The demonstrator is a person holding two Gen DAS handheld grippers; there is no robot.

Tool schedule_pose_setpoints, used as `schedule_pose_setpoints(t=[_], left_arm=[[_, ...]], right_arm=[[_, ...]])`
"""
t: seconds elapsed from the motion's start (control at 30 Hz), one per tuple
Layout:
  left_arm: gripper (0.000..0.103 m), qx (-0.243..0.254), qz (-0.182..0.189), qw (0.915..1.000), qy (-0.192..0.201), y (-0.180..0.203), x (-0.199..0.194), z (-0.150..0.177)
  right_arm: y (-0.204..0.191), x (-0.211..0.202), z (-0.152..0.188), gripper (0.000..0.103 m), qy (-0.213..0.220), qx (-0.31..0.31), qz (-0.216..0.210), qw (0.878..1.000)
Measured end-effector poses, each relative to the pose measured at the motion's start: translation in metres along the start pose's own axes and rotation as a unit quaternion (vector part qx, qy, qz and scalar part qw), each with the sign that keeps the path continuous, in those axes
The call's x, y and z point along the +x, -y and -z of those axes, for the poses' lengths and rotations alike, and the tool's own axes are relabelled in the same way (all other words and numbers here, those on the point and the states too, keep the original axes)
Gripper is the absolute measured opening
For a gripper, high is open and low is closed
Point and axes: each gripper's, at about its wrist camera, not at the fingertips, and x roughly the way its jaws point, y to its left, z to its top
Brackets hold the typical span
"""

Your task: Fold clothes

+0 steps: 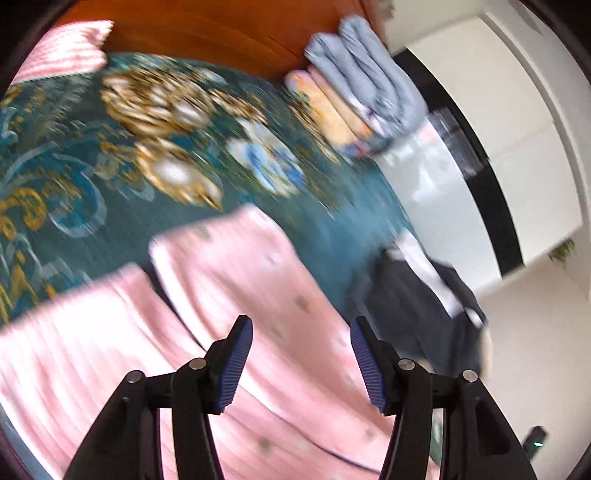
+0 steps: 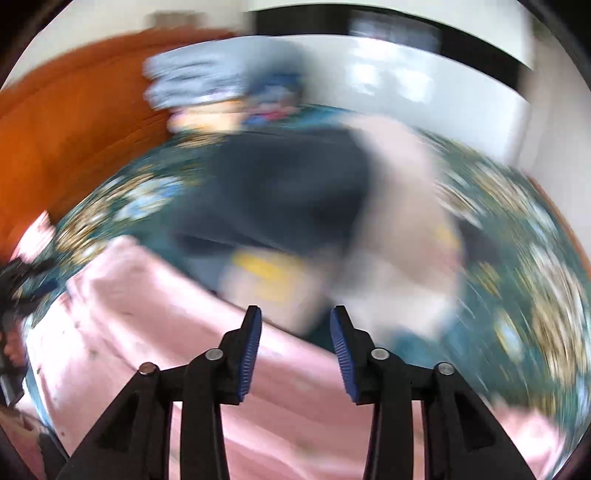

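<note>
A pink garment with small dots (image 1: 240, 280) lies spread on a teal floral bedspread (image 1: 92, 155). My left gripper (image 1: 301, 328) is open and empty just above it. The same pink garment (image 2: 147, 314) fills the lower part of the blurred right wrist view. My right gripper (image 2: 295, 317) is open and empty over its edge. A dark garment (image 2: 280, 192) and a pale one with yellow print (image 2: 399, 229) lie in a heap beyond it. The dark garment also shows in the left wrist view (image 1: 417, 295) to the right.
A stack of folded blue and orange bedding (image 1: 354, 88) sits by the wooden headboard (image 1: 221, 33). A pink striped pillow (image 1: 66, 48) is at the far left. The bed's edge and a white floor (image 1: 443, 192) lie to the right.
</note>
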Motion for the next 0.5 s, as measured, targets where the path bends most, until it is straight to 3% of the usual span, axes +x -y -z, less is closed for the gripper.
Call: schedule_pose_setpoints(t=[0.13, 0.2, 0.33, 0.43, 0.5], left_arm=[[0.062, 0.074, 0.005, 0.9967, -0.032, 0.040, 0.018, 0.027], [0.062, 0.114, -0.016, 0.9921, -0.051, 0.053, 0.032, 0.039], [0.062, 0.121, -0.021, 0.9901, -0.068, 0.055, 0.043, 0.044], [0.062, 0.105, -0.018, 0.9924, -0.062, 0.047, 0.040, 0.034], [0.062, 0.104, -0.027, 0.9928, -0.051, 0.043, 0.038, 0.027]], right_arm=[[0.079, -0.004, 0.037, 0.043, -0.031, 0.088, 0.041, 0.995], [0.101, 0.000, 0.051, 0.044, -0.045, 0.102, 0.052, 0.992], [0.133, 0.017, 0.066, 0.049, -0.082, 0.096, 0.079, 0.989], [0.168, 0.009, 0.075, 0.049, -0.069, 0.109, 0.112, 0.985], [0.204, -0.006, 0.082, 0.049, -0.047, 0.150, 0.122, 0.980]])
